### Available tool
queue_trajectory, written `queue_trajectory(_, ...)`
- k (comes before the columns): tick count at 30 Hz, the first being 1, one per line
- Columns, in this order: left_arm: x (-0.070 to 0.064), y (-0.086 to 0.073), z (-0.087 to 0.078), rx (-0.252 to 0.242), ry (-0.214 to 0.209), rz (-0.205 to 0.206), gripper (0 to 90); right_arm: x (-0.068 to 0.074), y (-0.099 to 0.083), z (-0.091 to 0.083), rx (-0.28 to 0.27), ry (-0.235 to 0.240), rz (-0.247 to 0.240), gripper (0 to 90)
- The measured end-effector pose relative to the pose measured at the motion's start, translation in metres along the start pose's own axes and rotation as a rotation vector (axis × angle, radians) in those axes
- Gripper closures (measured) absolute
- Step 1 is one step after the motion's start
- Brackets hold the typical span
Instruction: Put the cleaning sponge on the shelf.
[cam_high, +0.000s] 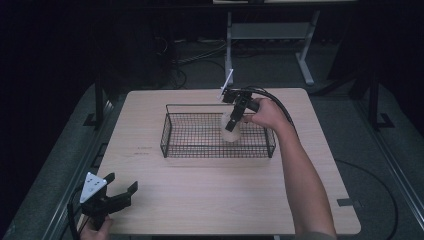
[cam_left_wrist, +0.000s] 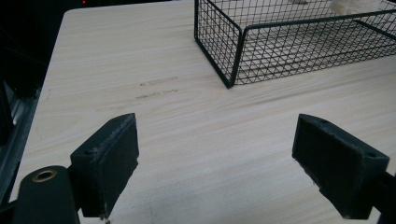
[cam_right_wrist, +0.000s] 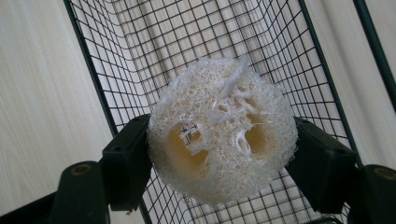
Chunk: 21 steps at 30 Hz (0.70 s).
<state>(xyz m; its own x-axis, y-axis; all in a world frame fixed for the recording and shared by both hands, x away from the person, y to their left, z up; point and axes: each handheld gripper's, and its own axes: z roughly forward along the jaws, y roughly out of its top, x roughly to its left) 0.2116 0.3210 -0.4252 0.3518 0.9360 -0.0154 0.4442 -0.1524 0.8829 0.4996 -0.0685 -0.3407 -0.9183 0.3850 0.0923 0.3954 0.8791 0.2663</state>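
Right tongs (cam_high: 231, 121) grip a pale loofah slice (cam_right_wrist: 222, 128) between both jaws, holding it inside the black wire basket (cam_high: 170, 135) near its right end. Left tongs (cam_high: 119, 189) rest at the bench's (cam_high: 200, 200) near left corner, jaws spread wide around nothing.

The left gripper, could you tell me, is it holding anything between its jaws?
No, the left gripper stands open with bare wooden table between its jaws, apart from the wire basket.
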Motion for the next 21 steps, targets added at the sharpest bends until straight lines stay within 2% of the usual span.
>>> queue_trajectory(11,0.000,0.000,0.000,0.004,-0.001,0.004,13.8,-0.001,0.003,0.022,0.036,0.012,-0.001,27.3)
queue_trajectory(21,0.000,0.000,-0.001,0.001,0.000,0.000,13.8,-0.004,-0.001,0.035,0.032,0.024,0.016,27.3)
